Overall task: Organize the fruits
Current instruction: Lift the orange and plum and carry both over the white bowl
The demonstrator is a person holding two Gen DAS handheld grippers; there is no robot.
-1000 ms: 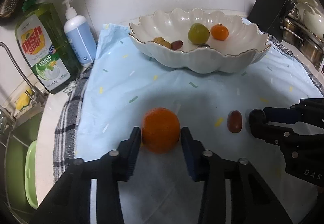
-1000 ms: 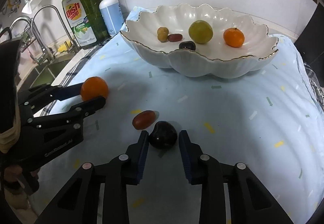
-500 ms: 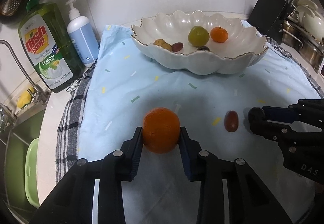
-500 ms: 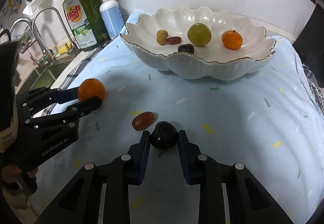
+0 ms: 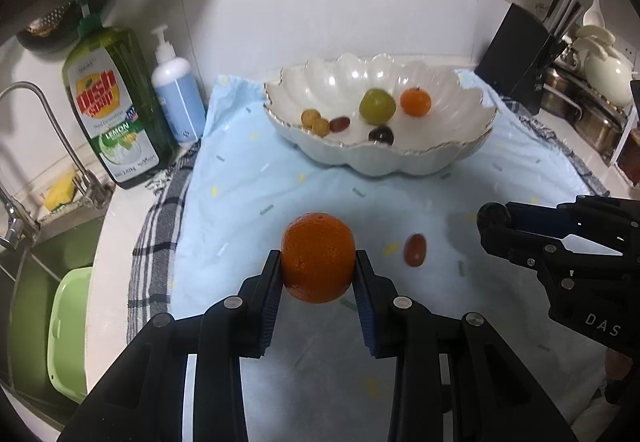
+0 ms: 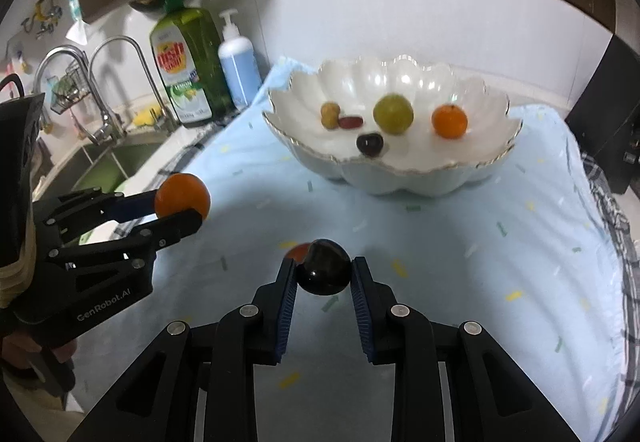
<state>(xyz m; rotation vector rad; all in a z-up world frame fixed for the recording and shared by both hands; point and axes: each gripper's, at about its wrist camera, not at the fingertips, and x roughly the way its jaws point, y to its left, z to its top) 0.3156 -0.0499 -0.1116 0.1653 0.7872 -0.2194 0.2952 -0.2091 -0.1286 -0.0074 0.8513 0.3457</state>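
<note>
My left gripper point(image 5: 317, 274) is shut on an orange point(image 5: 318, 257) and holds it above the blue cloth; the orange also shows in the right wrist view point(image 6: 182, 197). My right gripper point(image 6: 323, 276) is shut on a dark plum point(image 6: 324, 272), lifted off the cloth; the plum also shows in the left wrist view point(image 5: 493, 216). A red grape point(image 5: 415, 250) lies on the cloth between the grippers. The white scalloped bowl point(image 5: 436, 158) at the back holds a green fruit point(image 5: 377, 106), a small orange point(image 5: 415, 102), a dark plum, a red grape and yellow grapes.
A green dish soap bottle point(image 5: 110, 110) and a blue pump bottle point(image 5: 176, 94) stand at the back left. A sink with a tap point(image 5: 40, 146) lies to the left. A black knife block point(image 5: 520, 58) and pots stand at the back right.
Both grippers have closed fully on their fruits and lifted them off the cloth. The red grape stays on the cloth.
</note>
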